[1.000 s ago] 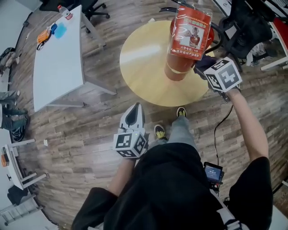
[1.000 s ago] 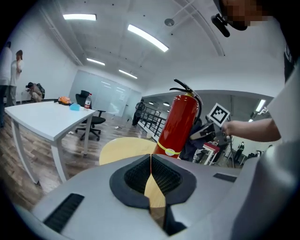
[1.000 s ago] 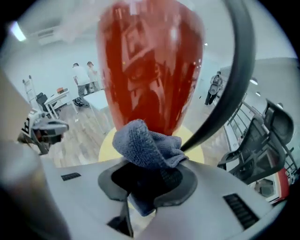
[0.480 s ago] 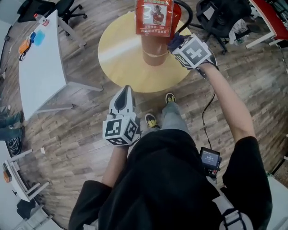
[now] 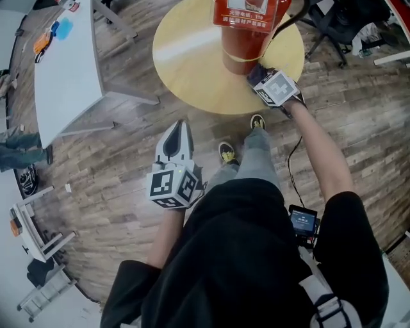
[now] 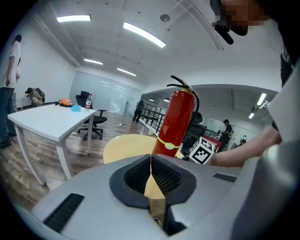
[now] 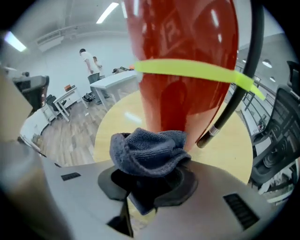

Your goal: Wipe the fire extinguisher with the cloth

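Red cylindrical fire extinguisher stands on a round yellow wooden table over brown plank flooring. Our right gripper clamps a grey-blue terry cloth at its base; our left gripper is clenched, empty.

- On your fire extinguisher, the hanging red tag carries white print, too small to read.
- The cube on your right gripper, beside the extinguisher's base, shows black-and-white square markers without letters.

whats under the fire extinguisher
The fire extinguisher stands on a round yellow table. The tabletop beneath its base is covered, and the top hides whatever supports the table.
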Tool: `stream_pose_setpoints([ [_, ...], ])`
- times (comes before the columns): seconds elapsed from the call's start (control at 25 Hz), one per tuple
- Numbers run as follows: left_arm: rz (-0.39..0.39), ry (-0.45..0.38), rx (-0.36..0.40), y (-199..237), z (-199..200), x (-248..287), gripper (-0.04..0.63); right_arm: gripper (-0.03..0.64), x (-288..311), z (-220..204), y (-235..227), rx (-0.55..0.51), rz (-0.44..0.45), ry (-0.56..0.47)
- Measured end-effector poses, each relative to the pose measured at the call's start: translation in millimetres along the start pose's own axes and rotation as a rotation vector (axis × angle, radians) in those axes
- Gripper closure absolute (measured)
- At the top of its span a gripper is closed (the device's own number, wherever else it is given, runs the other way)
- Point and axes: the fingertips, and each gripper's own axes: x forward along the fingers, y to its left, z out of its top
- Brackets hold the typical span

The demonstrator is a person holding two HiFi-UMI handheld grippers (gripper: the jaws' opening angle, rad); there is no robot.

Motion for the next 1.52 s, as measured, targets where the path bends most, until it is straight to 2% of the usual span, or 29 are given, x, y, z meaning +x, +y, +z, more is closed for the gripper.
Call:
stream_pose_setpoints([
  [0.08, -0.013, 0.005, -0.006, -1, -3, 2, 0.572, 0.511, -10, 3, 12, -0.033, 0.02, -0.066],
  [0.2, -0.06, 0.007, -0.005, -13, -3, 10, 0.572, 0.511, -57, 24, 30, -0.042, 0.027, -0.211],
  [0.36, -0.142, -0.034, 0.019, -53, 13, 24, 0.572, 0.511, -162, 61, 52, -0.084, 0.0, -0.452],
  [0.56, -0.189, -0.129, 0.056, -113, 49, 26, 0.572, 0.509, -287, 91, 63, -0.099, -0.041, -0.726],
  [0.64, -0.204, -0.163, 0.079, -147, 60, 25, 0.572, 0.509, -328, 83, 56, -0.067, -0.078, -0.831],
  [0.76, -0.206, -0.196, 0.097, -192, 73, 28, 0.572, 0.509, -364, 62, 37, 0.044, -0.148, -0.983],
  [0.88, -0.181, -0.213, 0.106, -224, 80, 25, 0.572, 0.509, -373, 44, 27, 0.102, -0.172, -1.029],
  [1.08, -0.107, -0.237, 0.155, -262, 84, 24, 0.572, 0.511, -376, 22, 17, 0.116, -0.098, -1.043],
  [1.28, -0.038, -0.268, 0.215, -265, 86, 11, 0.572, 0.509, -374, 19, 24, 0.113, -0.069, -1.039],
  [1.52, 0.016, -0.267, 0.22, -251, 88, -7, 0.572, 0.509, -369, 17, 47, 0.108, -0.047, -1.029],
])
